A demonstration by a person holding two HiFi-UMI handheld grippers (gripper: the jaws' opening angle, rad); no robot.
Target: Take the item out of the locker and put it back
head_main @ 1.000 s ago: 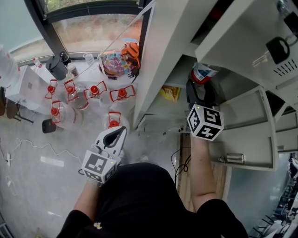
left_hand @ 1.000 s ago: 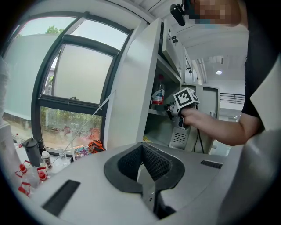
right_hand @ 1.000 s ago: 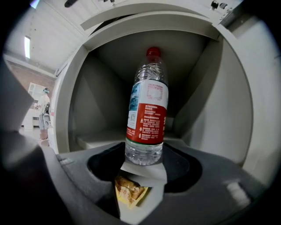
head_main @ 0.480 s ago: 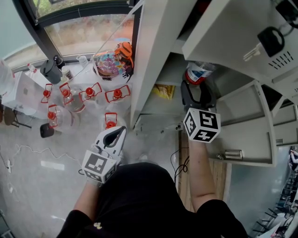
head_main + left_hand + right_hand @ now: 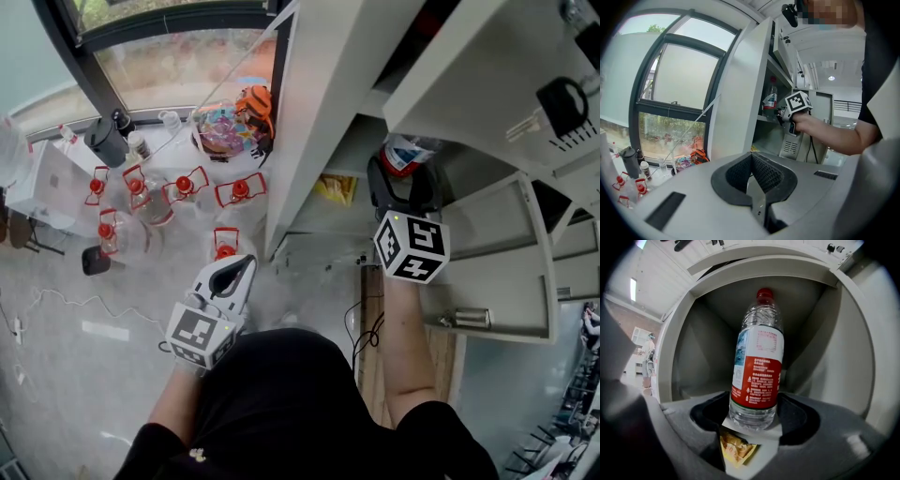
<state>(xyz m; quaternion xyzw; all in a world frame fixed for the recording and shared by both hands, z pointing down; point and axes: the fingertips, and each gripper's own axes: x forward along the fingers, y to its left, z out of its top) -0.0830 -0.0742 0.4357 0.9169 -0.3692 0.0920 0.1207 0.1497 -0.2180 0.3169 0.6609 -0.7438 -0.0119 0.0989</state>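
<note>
One bottle [image 5: 759, 362], one yellow packet [image 5: 337, 188], six red-clasped jars [image 5: 239, 190].

Left tool [image 5: 751, 176] closed, empty; bottle [image 5: 769, 101] stands in locker [image 5: 740, 93].

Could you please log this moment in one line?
right gripper: jaws just opened around bottle | bottle: upright in locker | left gripper: shut
</note>
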